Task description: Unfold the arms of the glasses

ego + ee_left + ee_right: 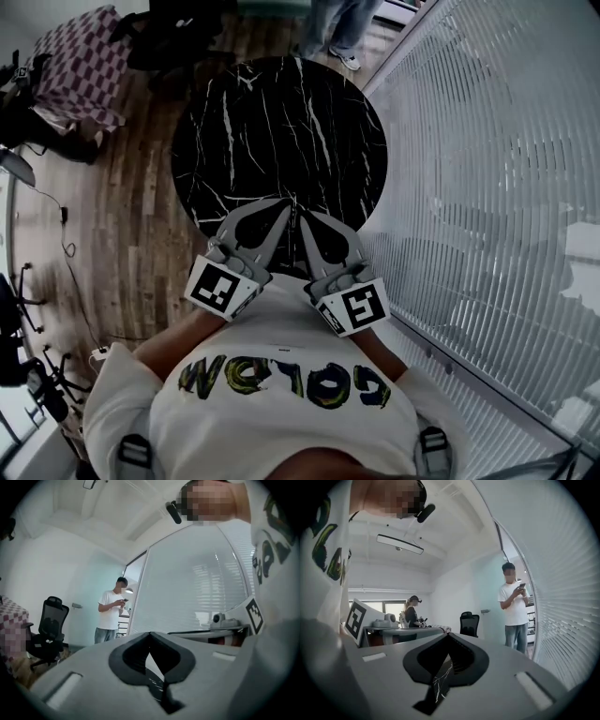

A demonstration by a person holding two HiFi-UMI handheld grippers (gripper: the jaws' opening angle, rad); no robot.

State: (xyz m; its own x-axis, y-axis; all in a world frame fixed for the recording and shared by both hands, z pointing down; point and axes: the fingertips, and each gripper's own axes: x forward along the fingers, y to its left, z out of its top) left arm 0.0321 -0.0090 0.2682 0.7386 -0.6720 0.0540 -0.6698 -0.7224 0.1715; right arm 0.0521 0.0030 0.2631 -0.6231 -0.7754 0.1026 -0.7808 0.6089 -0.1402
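The left gripper (282, 207) and right gripper (305, 220) are held side by side above the near edge of the round black marble table (281, 122). The jaws of each are pressed together, with nothing between them.

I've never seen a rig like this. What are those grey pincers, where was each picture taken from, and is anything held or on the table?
No robot here: a person holds a hand-worked two-jaw gripper in each hand. One picture comes from a camera on the person's head, looking down at the left gripper and right gripper over a round black marble table. The other two come from cameras riding on each gripper, looking along its jaws into the room, where a bystander stands. Both grippers are shut and hold nothing. I see no glasses or anything else on the table.
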